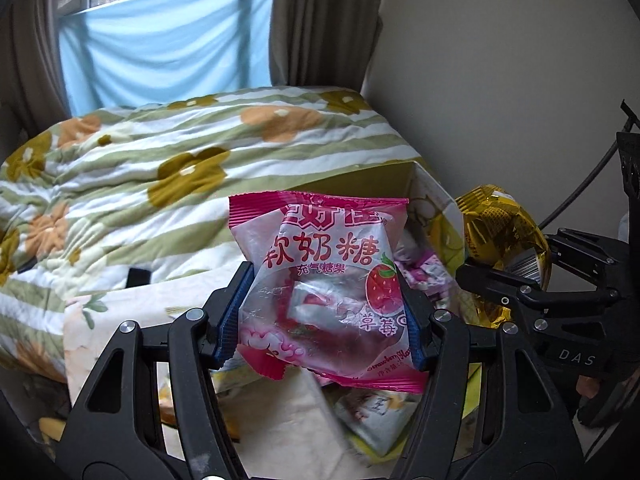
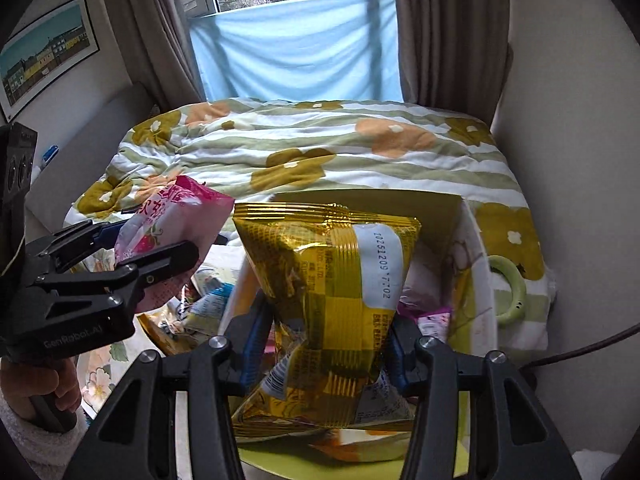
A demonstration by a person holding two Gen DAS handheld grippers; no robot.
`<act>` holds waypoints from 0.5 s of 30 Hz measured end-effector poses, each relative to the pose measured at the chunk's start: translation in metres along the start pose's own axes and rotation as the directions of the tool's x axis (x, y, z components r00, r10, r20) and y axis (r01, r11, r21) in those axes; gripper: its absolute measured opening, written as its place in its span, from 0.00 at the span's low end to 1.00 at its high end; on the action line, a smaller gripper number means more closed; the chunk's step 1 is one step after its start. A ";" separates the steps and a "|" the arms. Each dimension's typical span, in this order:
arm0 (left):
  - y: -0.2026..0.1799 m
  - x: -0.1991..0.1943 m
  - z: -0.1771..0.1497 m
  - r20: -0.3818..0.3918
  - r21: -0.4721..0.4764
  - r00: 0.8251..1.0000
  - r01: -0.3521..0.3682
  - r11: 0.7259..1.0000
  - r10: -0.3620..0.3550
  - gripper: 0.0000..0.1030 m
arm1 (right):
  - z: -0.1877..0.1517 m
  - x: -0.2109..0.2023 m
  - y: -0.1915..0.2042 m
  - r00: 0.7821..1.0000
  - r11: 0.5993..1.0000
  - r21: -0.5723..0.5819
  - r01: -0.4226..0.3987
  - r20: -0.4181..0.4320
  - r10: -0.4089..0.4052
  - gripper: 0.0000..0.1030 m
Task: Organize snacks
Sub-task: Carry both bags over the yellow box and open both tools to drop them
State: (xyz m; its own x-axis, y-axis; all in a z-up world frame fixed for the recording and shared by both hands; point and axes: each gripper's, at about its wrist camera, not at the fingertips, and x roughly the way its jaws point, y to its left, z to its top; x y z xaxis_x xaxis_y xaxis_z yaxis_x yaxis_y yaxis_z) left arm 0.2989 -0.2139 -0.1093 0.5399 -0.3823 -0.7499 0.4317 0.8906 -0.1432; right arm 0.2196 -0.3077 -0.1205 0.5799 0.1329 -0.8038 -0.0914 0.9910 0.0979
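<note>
Pink candy bag (image 1: 320,280) in downward-tilted left tool (image 1: 324,312)

Pink strawberry-printed candy bag (image 1: 324,280), gold foil packet (image 2: 340,300), green-striped quilt (image 2: 320,148) with ochre flowers.

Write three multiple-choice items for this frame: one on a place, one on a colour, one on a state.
1. Where is the open box?
A. on the window sill
B. on the bed, in front of the flowered quilt
C. on a shelf

2. What colour is the packet in the right tongs?
A. gold
B. blue
C. green

3. What are the left tongs doing?
A. hanging open and empty
B. lying on the quilt
C. gripping a pink strawberry candy bag

Key: 1 B, the quilt lies directly behind the box; 2 A, its foil is shiny gold; 3 C, the blue pads press both sides of the bag.
</note>
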 end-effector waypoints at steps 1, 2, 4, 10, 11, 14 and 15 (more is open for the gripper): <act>-0.012 0.007 0.000 -0.008 0.004 1.000 0.010 1.000 -0.010 0.59 | -0.002 -0.002 -0.008 1.000 1.000 0.003 0.007 -0.001 -0.007 0.45; -0.023 0.014 -0.001 -0.018 0.006 1.000 0.017 1.000 -0.017 0.59 | -0.005 -0.004 -0.017 1.000 1.000 0.008 0.012 -0.001 -0.012 0.45; -0.042 0.026 -0.004 -0.037 0.006 0.999 0.036 0.999 -0.035 0.59 | -0.009 -0.008 -0.032 1.000 0.999 0.018 0.027 0.002 -0.027 0.45; -0.071 0.046 -0.009 -0.069 -0.008 0.997 0.041 0.999 -0.041 0.89 | -0.015 -0.021 -0.064 0.999 0.997 0.056 0.046 0.010 -0.047 0.45; -0.073 0.046 -0.010 -0.064 -0.004 0.998 0.012 1.000 -0.012 0.98 | -0.016 -0.022 -0.067 0.999 0.997 0.058 0.047 0.012 -0.048 0.45; -0.070 0.043 -0.015 -0.067 -0.023 0.998 0.015 1.000 -0.016 1.00 | -0.017 -0.023 -0.074 0.999 0.997 0.063 0.041 0.017 -0.042 0.45; -0.068 0.042 -0.017 -0.072 -0.031 0.997 0.009 0.999 -0.011 1.00 | -0.017 -0.022 -0.076 0.999 0.997 0.064 0.037 0.016 -0.038 0.45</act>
State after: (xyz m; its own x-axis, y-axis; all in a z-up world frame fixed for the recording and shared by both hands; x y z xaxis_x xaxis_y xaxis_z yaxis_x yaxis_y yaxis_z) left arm 0.2802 -0.2860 -0.1423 0.4814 -0.3737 -0.7929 0.4141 0.8942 -0.1700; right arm 0.2001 -0.3861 -0.1199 0.5962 0.0956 -0.7972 -0.0185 0.9943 0.1054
